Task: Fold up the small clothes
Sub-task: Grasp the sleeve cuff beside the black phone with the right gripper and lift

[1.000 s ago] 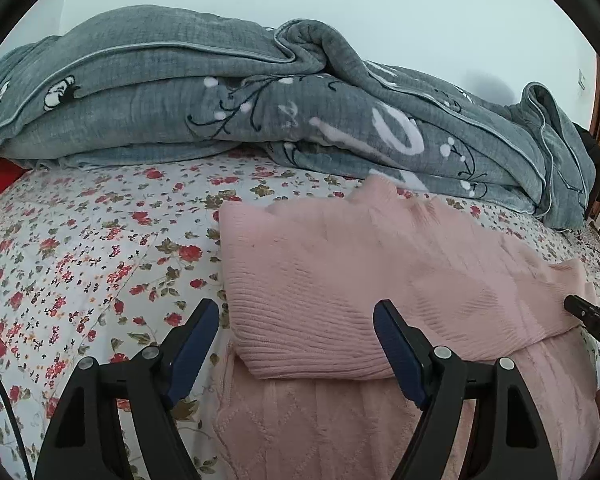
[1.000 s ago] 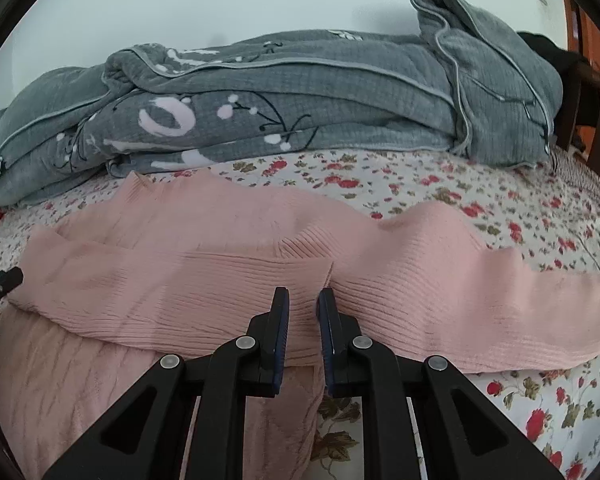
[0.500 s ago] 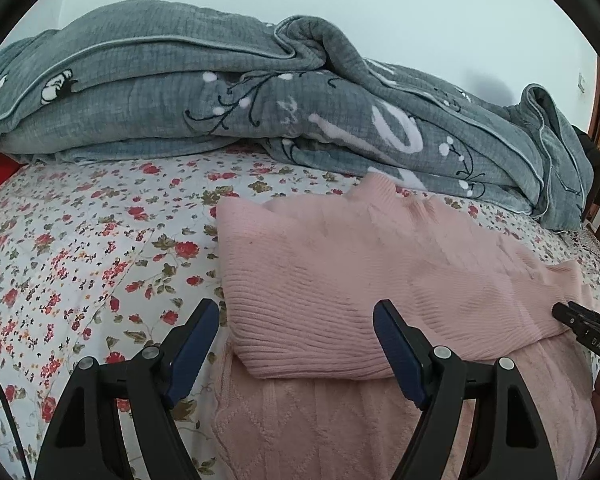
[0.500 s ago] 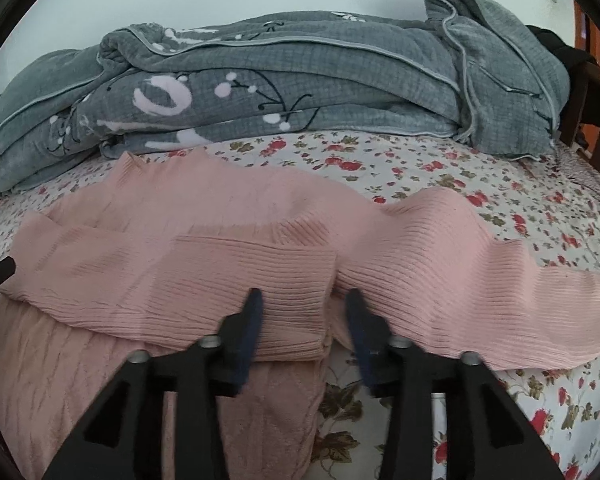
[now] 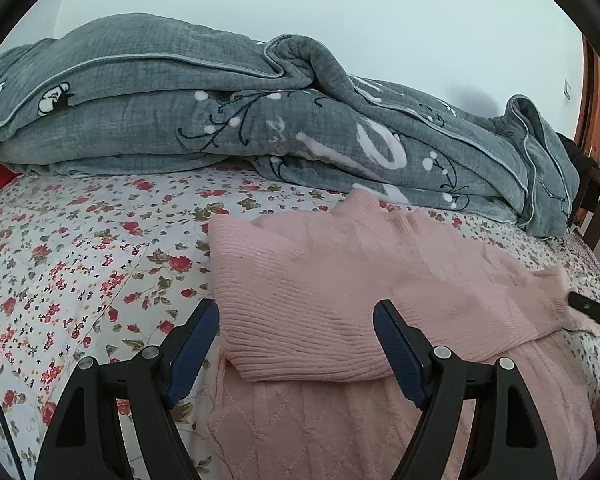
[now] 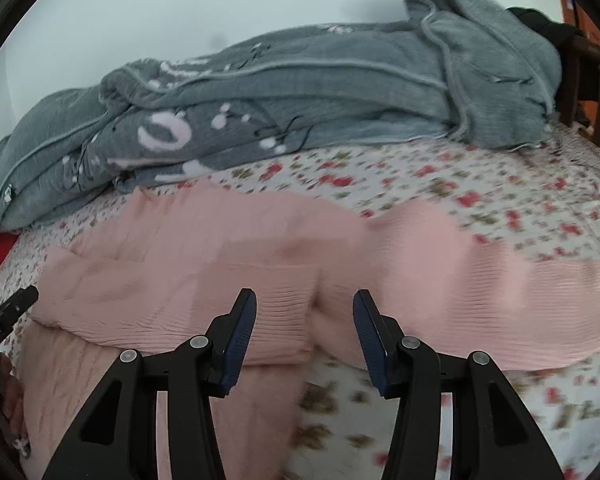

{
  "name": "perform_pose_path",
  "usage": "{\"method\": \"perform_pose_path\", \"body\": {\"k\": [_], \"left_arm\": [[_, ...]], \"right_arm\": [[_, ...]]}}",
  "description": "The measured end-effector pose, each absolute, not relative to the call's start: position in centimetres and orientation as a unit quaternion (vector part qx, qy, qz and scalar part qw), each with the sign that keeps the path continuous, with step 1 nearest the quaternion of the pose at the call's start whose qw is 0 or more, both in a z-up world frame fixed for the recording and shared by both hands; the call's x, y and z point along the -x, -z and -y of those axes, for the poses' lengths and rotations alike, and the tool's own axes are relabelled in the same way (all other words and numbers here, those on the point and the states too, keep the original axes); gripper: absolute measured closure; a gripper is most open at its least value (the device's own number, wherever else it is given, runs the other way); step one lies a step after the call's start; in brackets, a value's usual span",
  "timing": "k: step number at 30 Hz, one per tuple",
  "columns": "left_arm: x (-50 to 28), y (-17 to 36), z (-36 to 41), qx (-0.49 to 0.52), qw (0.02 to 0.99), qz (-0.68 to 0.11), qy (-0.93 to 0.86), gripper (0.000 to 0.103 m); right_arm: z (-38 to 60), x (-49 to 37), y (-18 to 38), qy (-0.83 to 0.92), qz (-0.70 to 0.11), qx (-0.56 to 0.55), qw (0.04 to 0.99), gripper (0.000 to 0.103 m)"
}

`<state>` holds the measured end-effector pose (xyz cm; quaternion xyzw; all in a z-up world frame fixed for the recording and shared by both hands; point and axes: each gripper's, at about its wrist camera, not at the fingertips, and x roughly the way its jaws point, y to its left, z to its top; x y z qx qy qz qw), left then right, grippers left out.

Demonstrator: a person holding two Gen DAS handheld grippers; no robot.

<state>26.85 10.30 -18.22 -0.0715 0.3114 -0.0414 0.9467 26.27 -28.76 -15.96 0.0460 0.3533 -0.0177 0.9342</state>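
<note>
- Pink sweater (image 5: pixel 340 292) lies flat on the bed (image 5: pixel 80 264), near its front edge, one sleeve folded across the body.
- Other sleeve (image 6: pixel 500 280) stretches toward the bed's right edge.
- Left gripper (image 5: pixel 296 344): jaws wide open, holding nothing, straddling the folded sleeve's edge.
- Right gripper (image 6: pixel 304 332): jaws open, empty, at the cuff; view is blurred.
- Grey quilt (image 5: pixel 220 120) bunched along the bed's far edge.
</note>
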Motion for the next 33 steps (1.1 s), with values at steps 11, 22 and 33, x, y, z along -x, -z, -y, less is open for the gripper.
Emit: {"method": "perform_pose_path", "body": {"k": [11,22,33], "left_arm": [[-27.1,18.4,-10.5,0.079,0.944,-0.318,0.041,0.023],[-27.9,19.0,-10.9,0.089,0.936,-0.337,0.044,0.023],[-28.3,19.3,-11.2,0.096,0.932,-0.346,0.043,0.023]], "right_arm": [[46.8,-15.4,15.0,0.176,-0.318,-0.064,0.929,0.029],[52.4,-16.0,18.2,0.168,-0.332,-0.157,0.915,0.039],[55.1,-18.7,18.4,0.177,-0.333,-0.22,0.9,0.039]]}}
